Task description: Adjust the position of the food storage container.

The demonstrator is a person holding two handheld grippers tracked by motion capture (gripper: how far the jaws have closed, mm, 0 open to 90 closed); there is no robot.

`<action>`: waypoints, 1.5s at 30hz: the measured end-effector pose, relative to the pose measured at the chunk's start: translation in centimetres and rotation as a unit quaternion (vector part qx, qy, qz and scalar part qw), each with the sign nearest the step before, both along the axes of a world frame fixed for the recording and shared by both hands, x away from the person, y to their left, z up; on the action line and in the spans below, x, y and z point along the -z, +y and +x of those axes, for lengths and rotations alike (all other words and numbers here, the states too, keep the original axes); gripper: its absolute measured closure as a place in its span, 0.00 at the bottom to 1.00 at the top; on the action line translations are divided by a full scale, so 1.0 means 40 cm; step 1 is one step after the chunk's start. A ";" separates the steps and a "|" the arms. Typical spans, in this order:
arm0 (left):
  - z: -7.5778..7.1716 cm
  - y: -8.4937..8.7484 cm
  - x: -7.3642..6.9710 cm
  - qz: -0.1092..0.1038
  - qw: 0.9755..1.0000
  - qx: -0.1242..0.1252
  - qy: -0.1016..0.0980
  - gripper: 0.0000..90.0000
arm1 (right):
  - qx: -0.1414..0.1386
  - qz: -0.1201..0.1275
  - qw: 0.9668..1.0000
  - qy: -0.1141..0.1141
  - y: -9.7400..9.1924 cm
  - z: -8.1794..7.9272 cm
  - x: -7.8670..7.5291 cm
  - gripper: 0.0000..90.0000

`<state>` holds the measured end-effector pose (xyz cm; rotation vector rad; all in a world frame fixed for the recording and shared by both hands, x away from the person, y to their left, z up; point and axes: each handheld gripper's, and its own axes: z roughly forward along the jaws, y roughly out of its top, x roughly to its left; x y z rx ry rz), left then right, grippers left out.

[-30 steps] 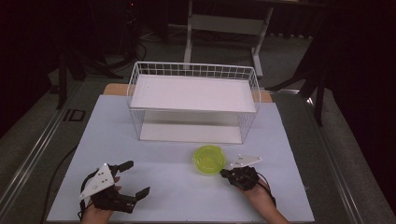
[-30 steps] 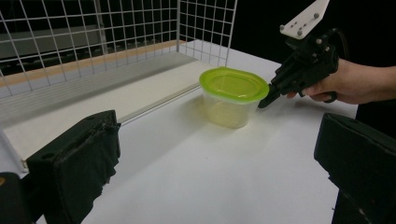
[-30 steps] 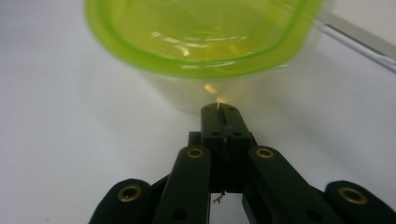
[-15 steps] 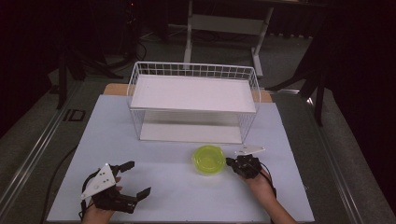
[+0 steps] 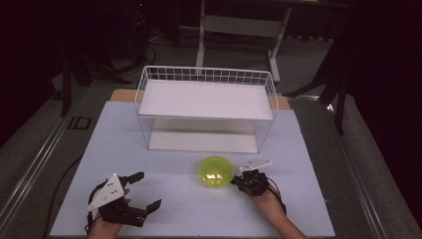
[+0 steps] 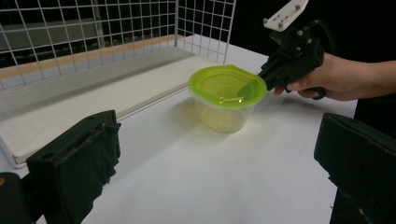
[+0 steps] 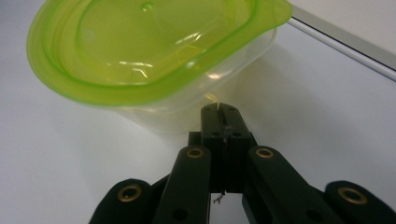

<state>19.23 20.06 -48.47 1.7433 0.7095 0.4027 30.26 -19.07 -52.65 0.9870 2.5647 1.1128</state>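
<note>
At the table's [image 5: 164, 199] near left, the left gripper [image 5: 141, 191] rests level, fingers spread wide on nothing. The lidded green container [image 5: 215, 171] stands mid-table before the wire basket [image 5: 206, 112]. The right gripper [image 5: 239, 181], fingers pressed together empty, tips at the container's wall below the lid rim, hand low.

A table [image 5: 308, 199] carries a wire basket [image 5: 206, 112] at its far middle, with a board [image 5: 204, 98] lying inside it as an upper shelf. Near of the basket, a little right of centre, stands a lidded tub [image 5: 215, 171]. The right gripper [image 5: 238, 181] sits just right of the tub, its tips at the tub's side under the lid's rim. The left gripper [image 5: 147, 191] rests at the near left of the table, well apart from the tub. A desk frame [image 5: 239, 25] stands on the floor beyond the table
</note>
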 end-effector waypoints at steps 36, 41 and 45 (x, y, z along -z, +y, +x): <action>0.005 -0.004 0.002 -0.018 1.000 0.017 0.000 0.01 | 0.026 0.037 0.998 -0.046 0.023 0.005 -0.059 0.46; 0.011 -0.005 0.004 -0.015 1.000 0.009 -0.001 0.01 | 0.044 0.039 0.996 -0.066 -0.018 -0.028 -0.087 0.21; 0.020 -0.004 -0.003 -0.038 0.999 0.015 0.005 0.01 | 0.044 0.060 0.994 -0.074 -0.036 -0.047 -0.115 0.14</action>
